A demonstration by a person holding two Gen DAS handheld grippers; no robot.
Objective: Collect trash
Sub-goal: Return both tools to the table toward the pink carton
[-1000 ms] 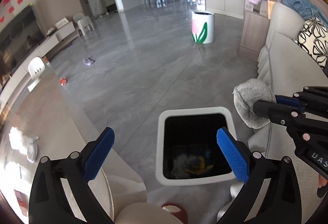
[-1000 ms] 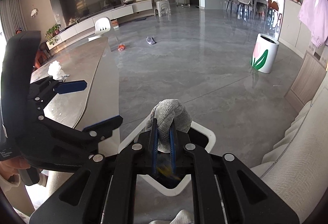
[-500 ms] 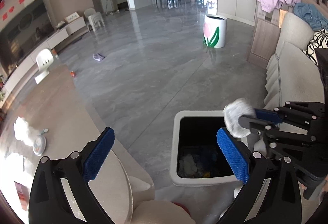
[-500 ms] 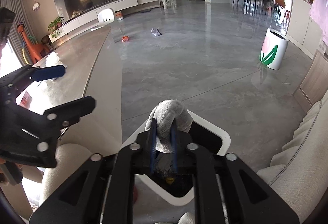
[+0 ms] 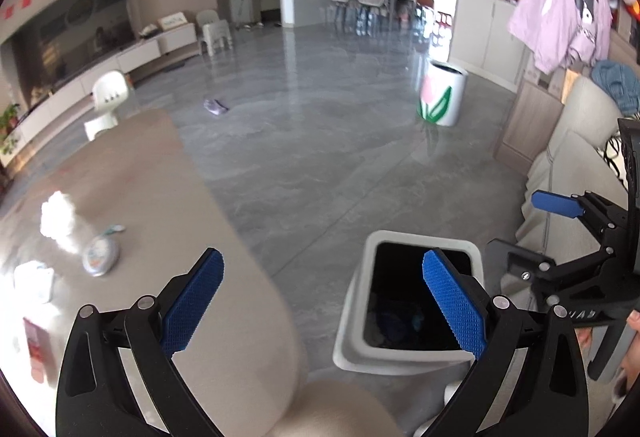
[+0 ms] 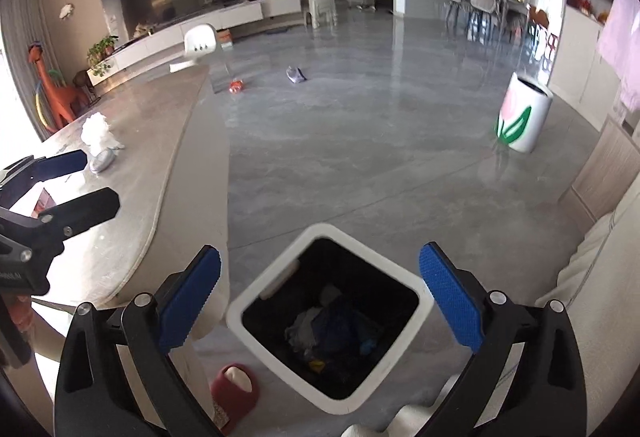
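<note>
Left wrist view: the left tongs (image 5: 323, 300) are spread wide with nothing between the blue pads, held above the near edge of the counter (image 5: 132, 205). The white bin (image 5: 404, 353) stands on the floor just right of the counter. Left of the bin, on the counter, lie a crumpled white tissue (image 5: 56, 213) and a round foil lid (image 5: 101, 257). Both look light and soft or thin; I judge the tissue is best pinched through its bulk, the lid by its rim. The right tongs (image 5: 556, 229) show beside the bin, opened out.

Right wrist view: the right tongs (image 6: 320, 301) gape wide and empty directly over the bin (image 6: 332, 321), which holds dark and pale scraps. Beyond the bin, on the floor, lie a grey cloth (image 6: 296, 74) and a red wrapper (image 6: 236, 86). Red wall characters are too small to read.
</note>
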